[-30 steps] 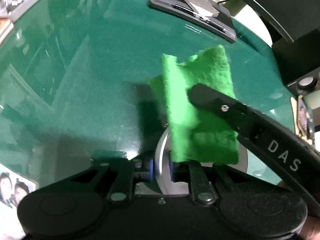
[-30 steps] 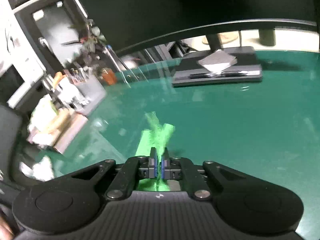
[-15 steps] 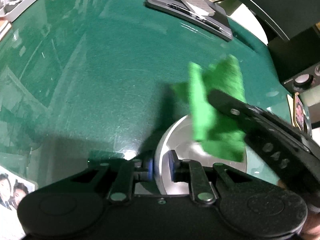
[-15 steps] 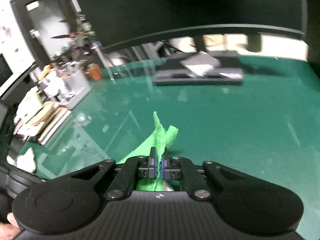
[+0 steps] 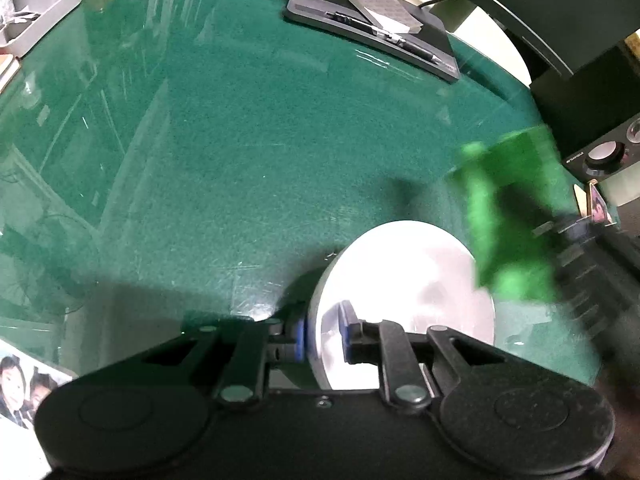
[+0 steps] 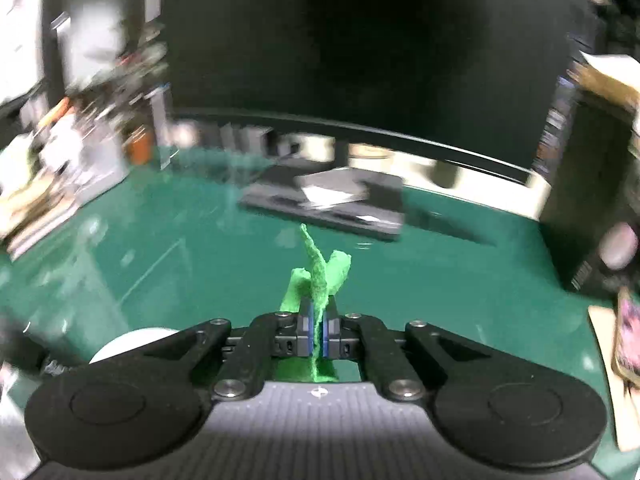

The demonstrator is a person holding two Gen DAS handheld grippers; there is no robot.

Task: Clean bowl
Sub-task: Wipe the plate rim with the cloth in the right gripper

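Note:
A white bowl (image 5: 404, 280) stands on the green glass table (image 5: 240, 160), tilted toward the camera. My left gripper (image 5: 322, 332) is shut on its near rim, one pad inside and one outside. The green cloth (image 5: 512, 220) hangs blurred to the right of the bowl, just off its rim. In the right wrist view my right gripper (image 6: 318, 332) is shut on that green cloth (image 6: 320, 272), which sticks up between the pads. The bowl's edge (image 6: 132, 344) shows at the lower left there.
A dark monitor base (image 5: 372, 28) with a grey pad and a pen lies at the back. A grey organiser (image 5: 36, 12) stands far left, a speaker with a knob (image 5: 604, 156) at the right. Photos lie at the lower left corner (image 5: 16, 388).
The right gripper has carried the cloth out of the bowl and off to the right, rolling as it went. The bowl's white inside now shows. The left gripper stayed on the rim.

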